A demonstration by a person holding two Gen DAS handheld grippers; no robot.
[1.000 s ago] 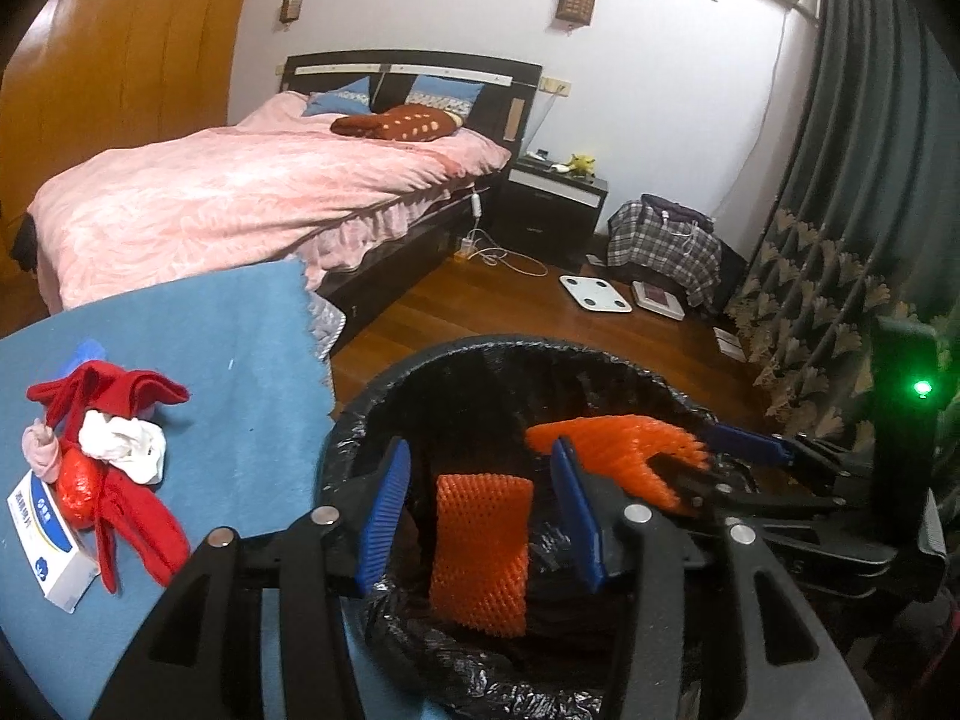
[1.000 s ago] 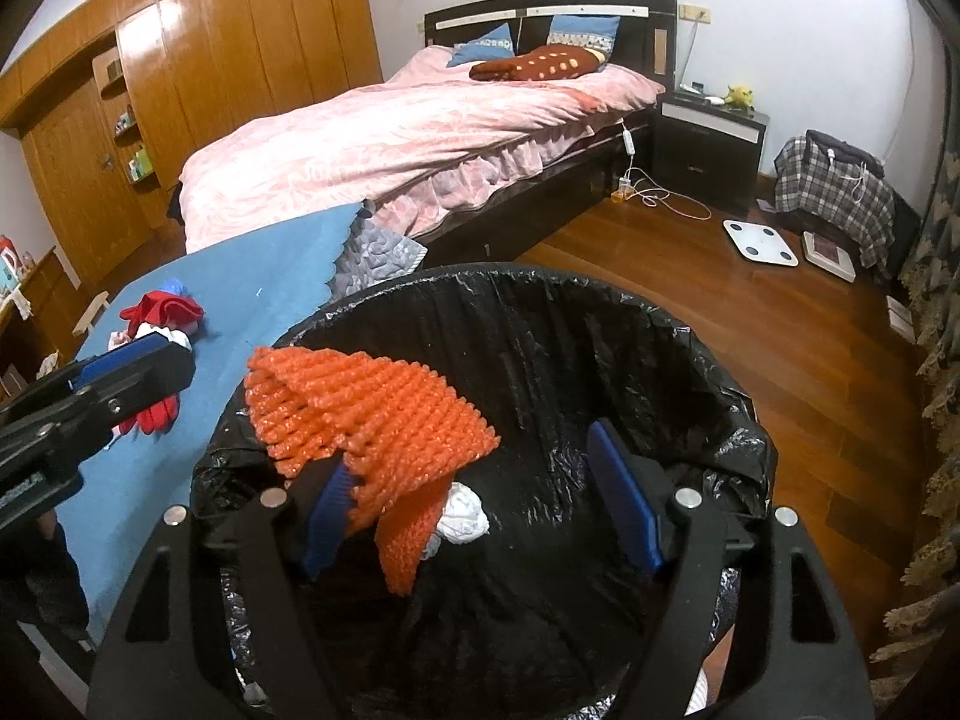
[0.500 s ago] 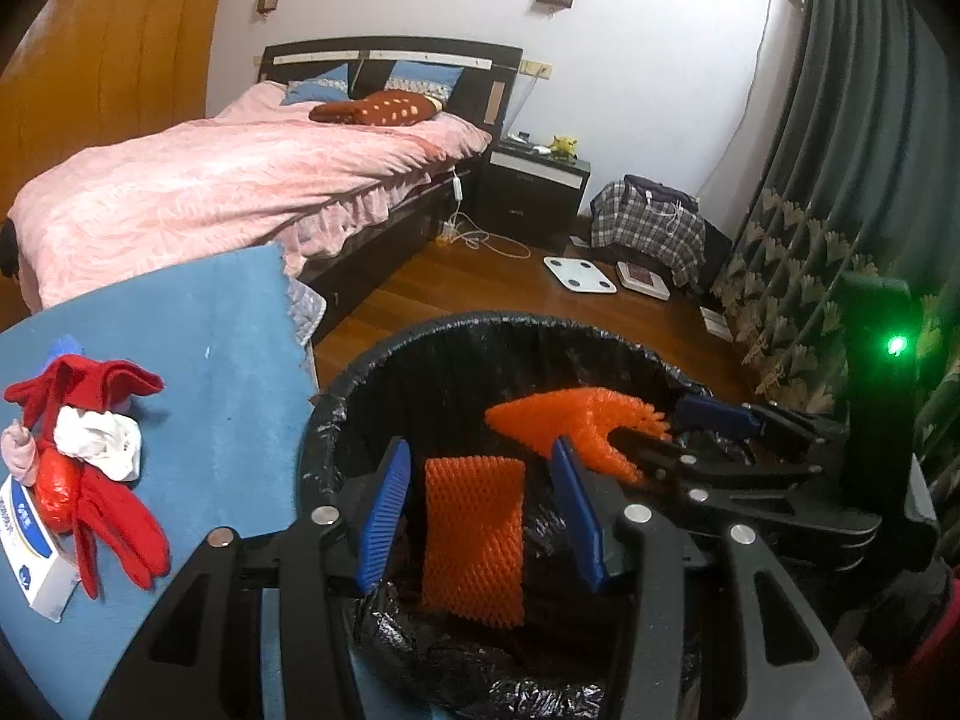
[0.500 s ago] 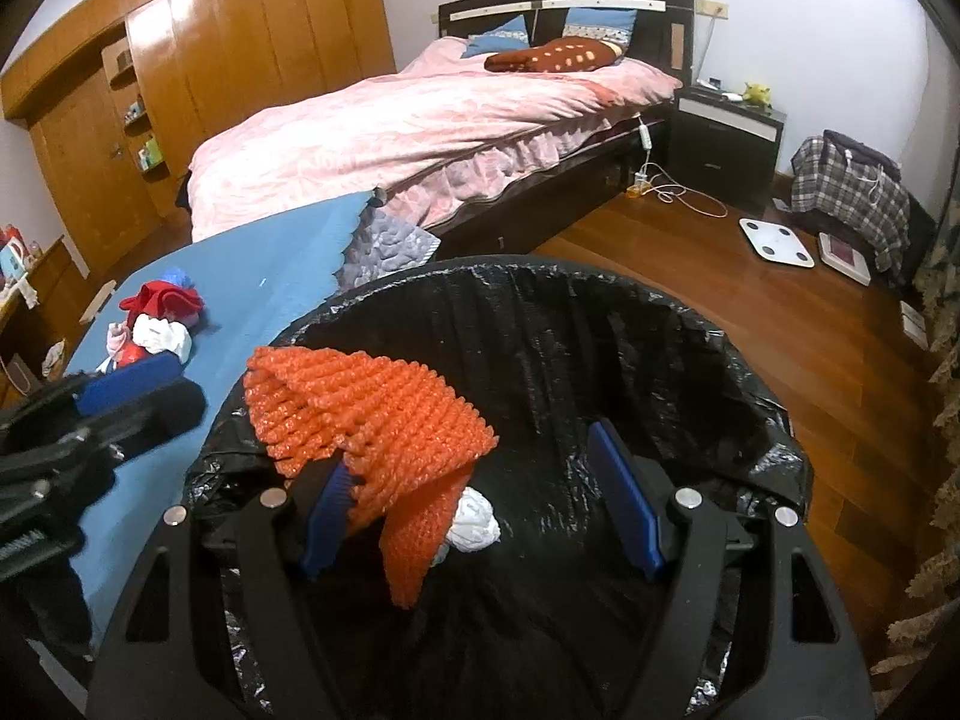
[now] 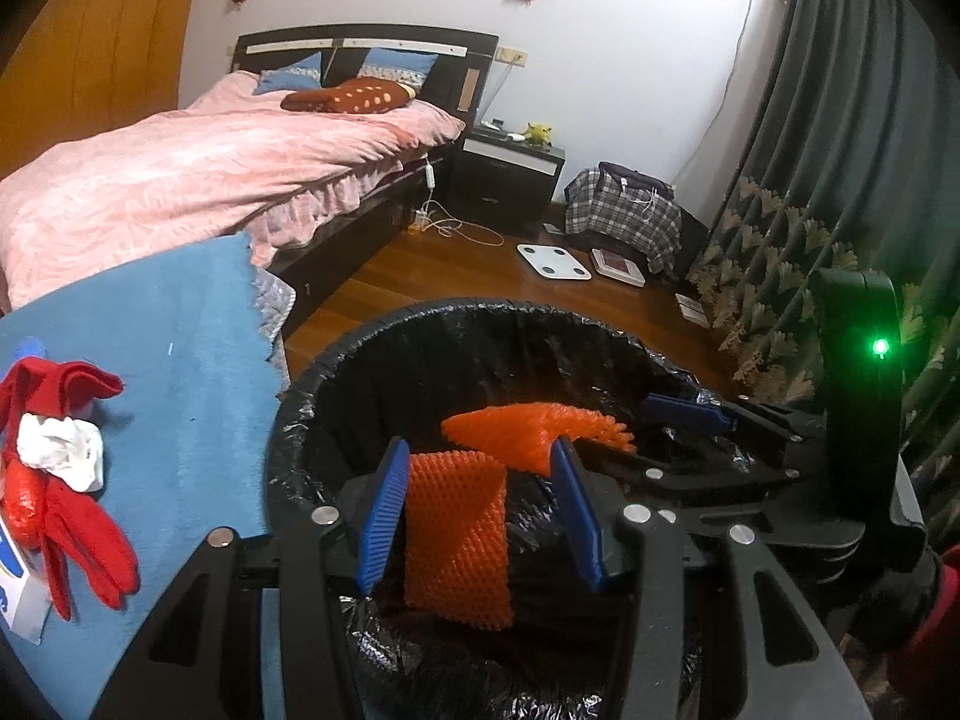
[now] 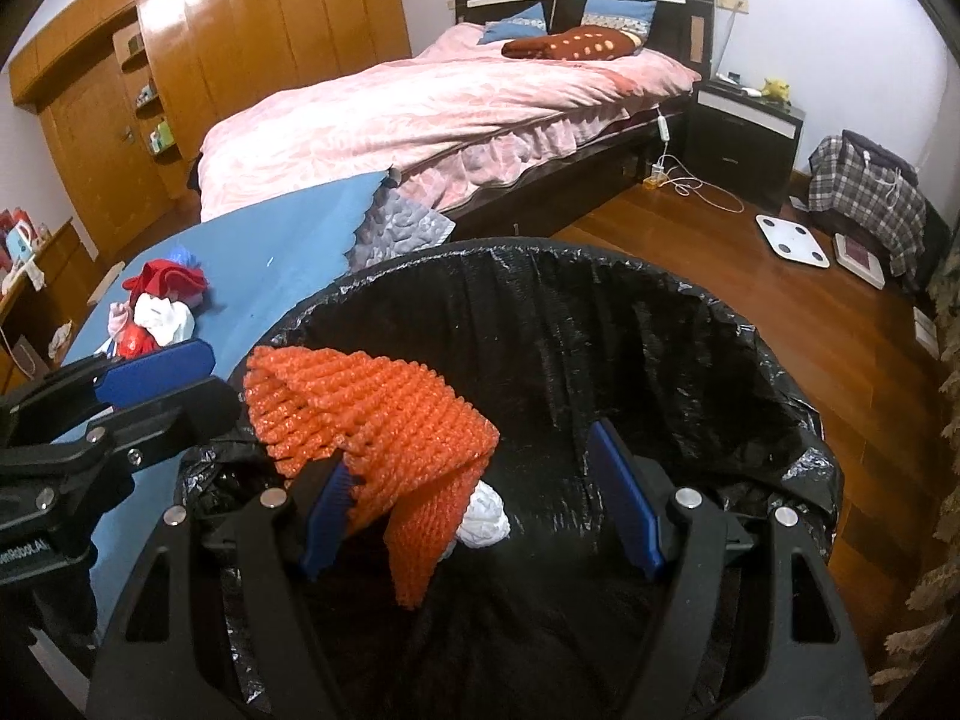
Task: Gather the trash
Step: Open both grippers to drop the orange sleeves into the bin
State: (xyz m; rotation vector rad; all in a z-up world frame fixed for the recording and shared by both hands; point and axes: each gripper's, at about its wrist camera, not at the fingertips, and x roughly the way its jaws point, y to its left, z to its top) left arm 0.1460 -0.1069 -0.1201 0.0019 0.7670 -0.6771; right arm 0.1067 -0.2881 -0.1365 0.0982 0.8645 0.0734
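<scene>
Both grippers hang over a bin lined with a black bag [image 5: 336, 372] [image 6: 600, 252]. My left gripper [image 5: 480, 480] is open; an orange foam net [image 5: 456, 540] hangs between its blue pads, against the left pad, with a gap to the right one. I cannot tell whether it clings to that pad. My right gripper [image 6: 474, 480] stands wide open, and a folded orange net [image 6: 372, 414] is draped over its left finger, unpinched. A white crumpled tissue [image 6: 486, 519] lies in the bin. Red scraps, a tissue [image 5: 60, 450] and a small box [image 5: 12, 588] remain on the blue-covered table [image 5: 180, 330].
The table edge touches the bin's left side. Beyond are a pink-covered bed [image 6: 450, 102], a dark nightstand [image 5: 510, 174], a white scale [image 5: 552, 261] and a plaid bag [image 5: 624, 216] on the wooden floor. A dark curtain [image 5: 840, 150] hangs on the right.
The left wrist view has swung slightly, sliding the table items toward the left edge. Both nets sit as before on the fingers, and the jaws have not moved.
</scene>
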